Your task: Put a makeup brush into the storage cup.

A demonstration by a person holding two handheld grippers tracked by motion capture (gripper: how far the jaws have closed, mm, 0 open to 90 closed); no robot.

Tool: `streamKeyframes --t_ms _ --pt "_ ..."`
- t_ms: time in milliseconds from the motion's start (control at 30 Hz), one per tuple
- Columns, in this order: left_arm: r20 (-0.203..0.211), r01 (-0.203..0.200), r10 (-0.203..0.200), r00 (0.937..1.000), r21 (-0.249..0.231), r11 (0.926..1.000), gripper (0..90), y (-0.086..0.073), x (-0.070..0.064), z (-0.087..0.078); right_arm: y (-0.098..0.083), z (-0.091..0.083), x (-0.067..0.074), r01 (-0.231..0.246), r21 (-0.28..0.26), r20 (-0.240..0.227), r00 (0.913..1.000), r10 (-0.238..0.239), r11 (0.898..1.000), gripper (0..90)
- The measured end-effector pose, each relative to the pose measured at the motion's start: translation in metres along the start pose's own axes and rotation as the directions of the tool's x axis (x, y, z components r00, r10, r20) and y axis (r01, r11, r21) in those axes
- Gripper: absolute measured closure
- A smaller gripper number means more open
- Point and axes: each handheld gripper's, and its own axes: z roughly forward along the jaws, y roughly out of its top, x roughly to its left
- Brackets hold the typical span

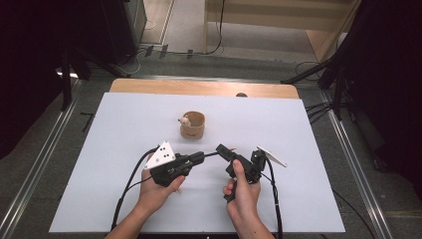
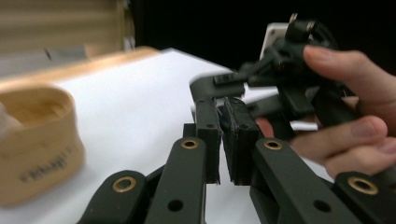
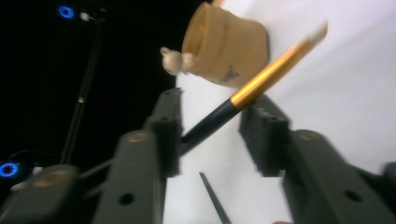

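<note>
On white table [image 1: 124, 164] (dark room): left fingers [image 2: 208, 135] pinched shut, right fingers [image 3: 261, 140] apart round brush [image 3: 252, 91].

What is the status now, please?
Left tongs shut on the brush handle. Right tongs open around the brush, pads not pressing. Cup stands apart, nothing in the way.

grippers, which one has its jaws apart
The right gripper: its jaws stand apart on either side of a gold-banded brush. The left gripper has its jaws closed together.
</note>
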Motion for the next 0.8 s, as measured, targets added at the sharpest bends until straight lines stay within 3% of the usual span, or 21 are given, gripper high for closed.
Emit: streamKeyframes --t_ms 33,67,133,233,300,333,400,433,467,500,533,600,667,733,800 --pt "0.005 0.009 -0.009 0.9999 0.009 0.9999 85.0 -0.001 0.0 0.001 0.0 -0.001 0.0 0.006 -0.013 -0.02 0.9998 -0.006 1.0 71.7" --pt "0.01 0.023 -0.023 0.9997 0.028 0.9993 71.6 -0.001 0.001 0.003 0.001 -0.004 0.001 0.034 -0.028 -0.039 0.9987 -0.035 0.999 81.3" --pt "0.019 0.048 -0.049 0.9986 0.066 0.9966 44.4 0.0 0.002 0.006 0.002 -0.009 0.003 0.112 -0.074 -0.063 0.9912 -0.116 0.991 83.8" --pt "0.019 0.05 -0.052 0.9985 0.077 0.9958 37.9 0.0 0.001 0.007 0.005 -0.012 0.008 0.244 -0.102 -0.036 0.968 -0.248 0.965 83.9" --pt "0.02 0.048 -0.05 0.9986 0.076 0.996 38.0 0.0 0.001 0.008 0.005 -0.014 0.014 0.331 -0.108 -0.009 0.9427 -0.334 0.938 84.0" --pt "0.022 0.048 -0.05 0.9985 0.077 0.9959 38.5 0.0 0.0 0.008 0.004 -0.014 0.018 0.386 -0.111 0.018 0.9221 -0.386 0.916 84.0" --pt "0.021 0.048 -0.05 0.9985 0.083 0.9954 39.6 -0.001 0.0 0.009 0.002 -0.014 0.027 0.498 -0.105 0.064 0.8671 -0.494 0.861 84.0" --pt "0.021 0.048 -0.05 0.9985 0.087 0.995 40.2 -0.001 0.0 0.009 0.001 -0.014 0.03 0.535 -0.105 0.076 0.8448 -0.53 0.838 83.9" --pt "0.02 0.048 -0.05 0.9985 0.093 0.9945 40.9 -0.001 0.0 0.009 0.0 -0.014 0.034 0.576 -0.102 0.092 0.8175 -0.569 0.811 84.0" --pt "0.02 0.048 -0.051 0.9985 0.094 0.9944 41.6 -0.001 0.001 0.009 -0.002 -0.014 0.038 0.625 -0.104 0.112 0.7807 -0.615 0.774 84.0" --pt "0.018 0.052 -0.054 0.9984 0.096 0.994 41.8 -0.001 0.0 0.01 -0.004 -0.014 0.041 0.658 -0.102 0.124 0.7525 -0.647 0.746 84.0" --pt "0.017 0.058 -0.06 0.998 0.098 0.9934 42.7 -0.001 0.0 0.01 -0.007 -0.014 0.046 0.7 -0.091 0.132 0.7136 -0.688 0.708 84.0" --pt "0.017 0.061 -0.063 0.9979 0.103 0.9928 45.5 -0.001 0.0 0.01 -0.009 -0.014 0.051 0.73 -0.081 0.134 0.6828 -0.718 0.679 84.0" --pt "0.018 0.061 -0.063 0.9978 0.106 0.9925 48.6 -0.001 0.0 0.011 -0.013 -0.013 0.055 0.769 -0.071 0.137 0.6385 -0.757 0.635 84.0" --pt "0.019 0.062 -0.065 0.9977 0.109 0.9921 51.5 -0.001 -0.001 0.011 -0.016 -0.012 0.059 0.793 -0.063 0.129 0.6089 -0.783 0.606 84.0"
